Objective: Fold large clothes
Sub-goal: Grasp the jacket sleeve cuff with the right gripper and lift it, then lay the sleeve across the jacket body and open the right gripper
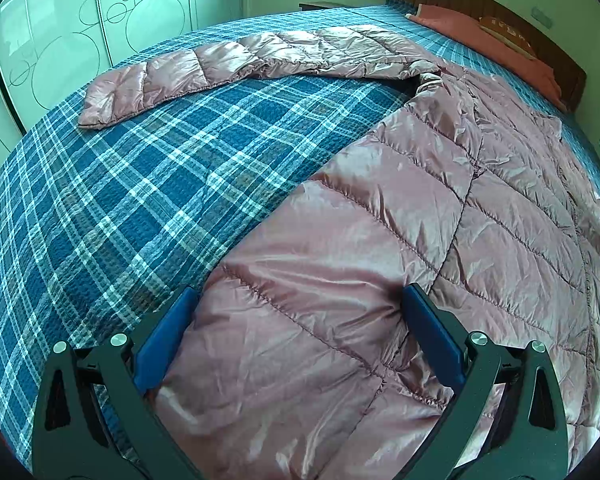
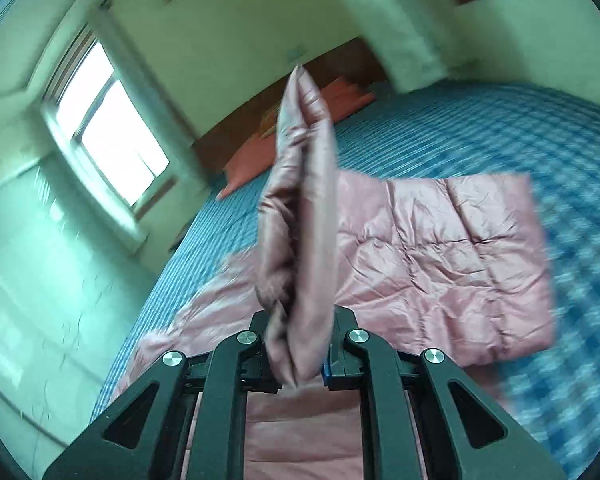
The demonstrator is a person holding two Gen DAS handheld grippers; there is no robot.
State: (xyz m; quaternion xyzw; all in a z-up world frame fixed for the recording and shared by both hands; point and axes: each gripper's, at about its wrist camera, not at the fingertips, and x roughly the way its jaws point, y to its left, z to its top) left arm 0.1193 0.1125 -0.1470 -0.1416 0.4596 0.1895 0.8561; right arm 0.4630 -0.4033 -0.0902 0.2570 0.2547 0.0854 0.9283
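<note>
A large shiny pink quilted down jacket [image 1: 420, 240] lies spread on a bed with a blue plaid cover [image 1: 140, 180]. One sleeve [image 1: 228, 64] stretches out flat to the far left. My left gripper [image 1: 296, 300] is open, its blue pads either side of the jacket's lower body, just above or touching the fabric. In the right wrist view my right gripper [image 2: 300, 344] is shut on a bunched part of the jacket [image 2: 300, 200] that sticks up between the fingers; the jacket body [image 2: 440, 256] lies on the bed below. The view is motion-blurred.
Orange-red pillows [image 1: 492, 36] and a dark wooden headboard [image 1: 480, 0] are at the bed's far end. A pale wardrobe with circle patterns [image 1: 60, 40] stands left of the bed. A window [image 2: 108, 128] is in the wall beside the bed.
</note>
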